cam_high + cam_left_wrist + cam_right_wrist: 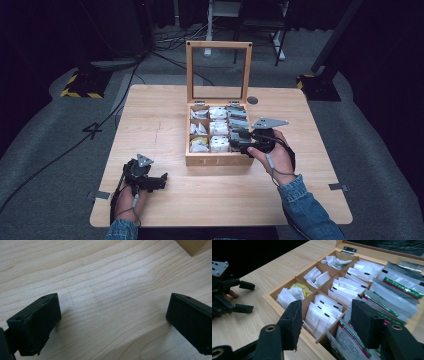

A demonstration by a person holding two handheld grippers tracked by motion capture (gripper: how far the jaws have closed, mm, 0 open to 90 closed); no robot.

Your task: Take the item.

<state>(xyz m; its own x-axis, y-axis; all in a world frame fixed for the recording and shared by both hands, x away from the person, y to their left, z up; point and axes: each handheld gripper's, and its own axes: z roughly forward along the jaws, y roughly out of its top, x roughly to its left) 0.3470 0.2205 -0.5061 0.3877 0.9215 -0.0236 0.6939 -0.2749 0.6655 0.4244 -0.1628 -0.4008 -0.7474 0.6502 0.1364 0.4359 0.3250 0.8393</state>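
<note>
Sachets [329, 312] stand on edge in the tea box [220, 161], seemingly crosswise; both grippers [239, 140] [162, 180] gape empty.

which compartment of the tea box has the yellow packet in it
The front-left compartment of the tea box, nearest the left gripper; the others hold white or silver packets.

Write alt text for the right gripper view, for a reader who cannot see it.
The right gripper, jaws apart and holding nothing, hovers over an open wooden tea box whose compartments are packed with tea bag sachets, mostly white, some silver with green stripes. At far left, the left gripper rests on the light wooden table.
</note>
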